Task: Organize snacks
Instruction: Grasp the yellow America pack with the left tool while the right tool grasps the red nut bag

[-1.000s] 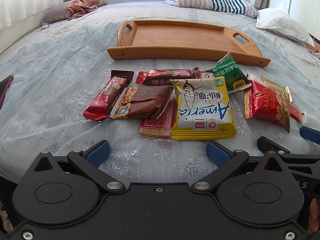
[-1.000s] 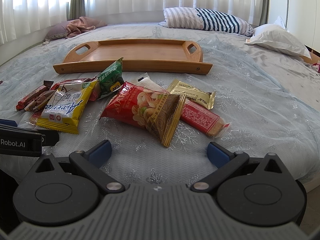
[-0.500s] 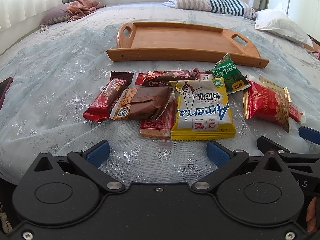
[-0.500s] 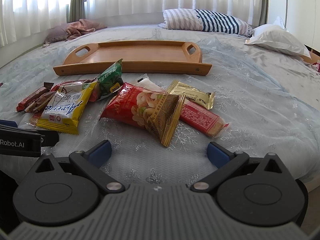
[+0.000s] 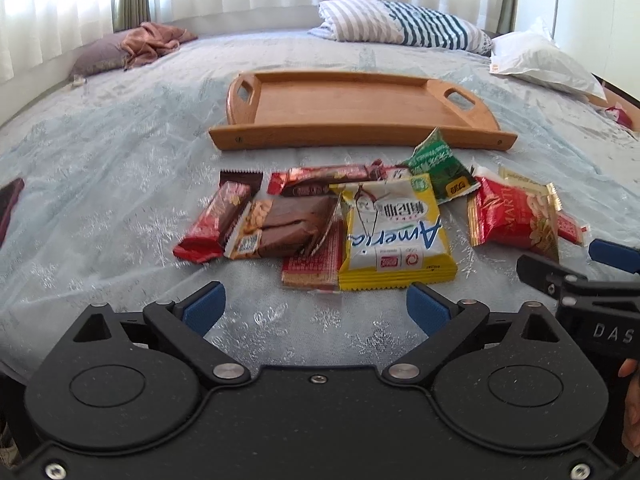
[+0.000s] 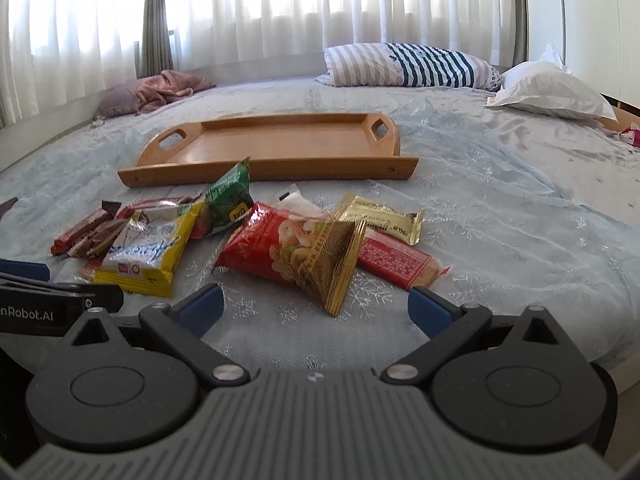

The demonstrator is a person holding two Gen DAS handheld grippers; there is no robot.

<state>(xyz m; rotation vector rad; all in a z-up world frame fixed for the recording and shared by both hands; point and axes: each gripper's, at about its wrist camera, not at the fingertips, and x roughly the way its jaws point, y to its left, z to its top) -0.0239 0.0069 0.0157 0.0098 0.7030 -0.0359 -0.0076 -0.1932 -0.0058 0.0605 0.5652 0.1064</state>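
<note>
From the left wrist, the left gripper (image 5: 314, 306) is seen with its jaws wide but closing, nothing between them; the yellow wafer pack (image 5: 394, 232) lies just ahead, overlapping a red biscuit bar (image 5: 314, 266), short of the empty wooden tray (image 5: 344, 100). A low, square approach to the pack's near edge is advised.

From the right wrist, the right gripper (image 6: 314, 308) is held open and empty before the red pistachio bag (image 6: 288, 248), best pinched at its seam.
</note>
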